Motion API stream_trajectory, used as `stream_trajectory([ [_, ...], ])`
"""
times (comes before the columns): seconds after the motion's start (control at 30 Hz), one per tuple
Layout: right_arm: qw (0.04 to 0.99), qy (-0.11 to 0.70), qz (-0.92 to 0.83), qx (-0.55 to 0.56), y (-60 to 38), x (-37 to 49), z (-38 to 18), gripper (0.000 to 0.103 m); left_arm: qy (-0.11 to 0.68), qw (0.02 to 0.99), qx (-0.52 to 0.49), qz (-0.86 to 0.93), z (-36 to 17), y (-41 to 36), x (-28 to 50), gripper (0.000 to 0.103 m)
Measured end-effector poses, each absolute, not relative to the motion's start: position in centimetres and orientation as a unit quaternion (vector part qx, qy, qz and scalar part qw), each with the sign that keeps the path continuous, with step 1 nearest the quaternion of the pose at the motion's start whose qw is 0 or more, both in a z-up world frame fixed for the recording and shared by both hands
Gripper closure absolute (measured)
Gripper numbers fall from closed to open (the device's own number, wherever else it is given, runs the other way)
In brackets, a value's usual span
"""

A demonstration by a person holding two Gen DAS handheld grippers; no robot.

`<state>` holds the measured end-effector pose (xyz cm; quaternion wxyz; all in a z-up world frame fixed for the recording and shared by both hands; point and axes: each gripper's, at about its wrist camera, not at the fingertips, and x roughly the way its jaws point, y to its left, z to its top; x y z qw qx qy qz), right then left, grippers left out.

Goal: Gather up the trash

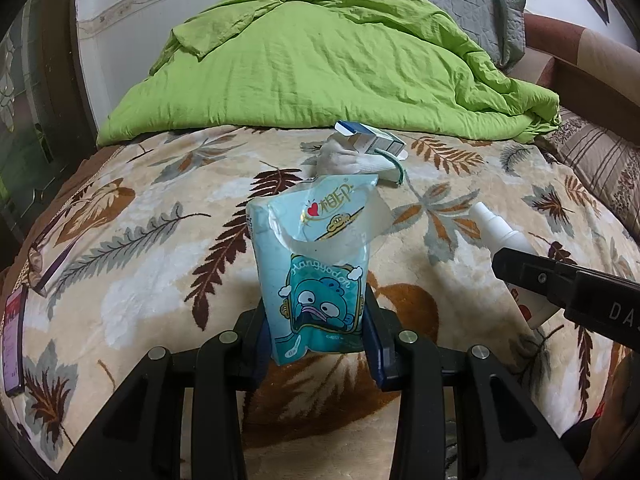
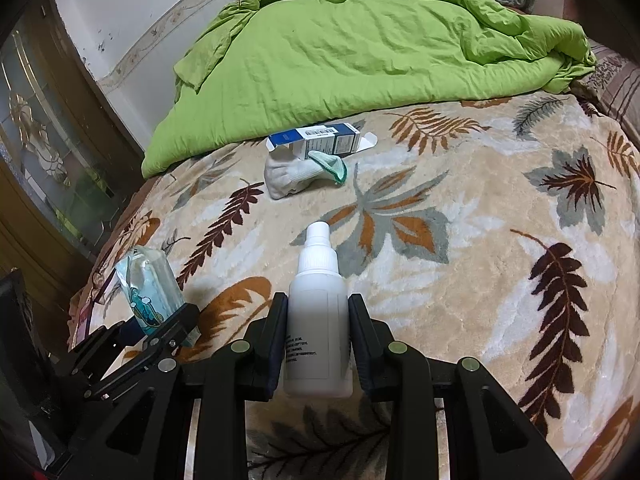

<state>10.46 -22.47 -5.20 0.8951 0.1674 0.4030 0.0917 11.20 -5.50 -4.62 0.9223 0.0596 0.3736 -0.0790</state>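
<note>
Both cams ride on the grippers, tilted down over the leaf-print blanket, pretty close to it, facing the green duvet. Left one sits left of the right one; both catch the small carton and sock.

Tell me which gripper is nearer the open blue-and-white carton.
Left, though only slightly. The left gripper, holding the tissue pack, sits almost straight below the carton; the right gripper, gripping the white bottle, sits farther right.

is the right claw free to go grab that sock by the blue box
Probably not yet: the right claw is shut on the spray bottle. Nothing lies on the blanket between it and the sock.
</note>
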Motion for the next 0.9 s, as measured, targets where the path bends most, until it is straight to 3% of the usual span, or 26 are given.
stream_trajectory([
  [0.9,0.906,0.373,0.095,0.177,-23.8,3.5,-3.1,0.070,0.354,0.925,0.080,-0.113,-2.7,-7.7,6.6,0.066],
])
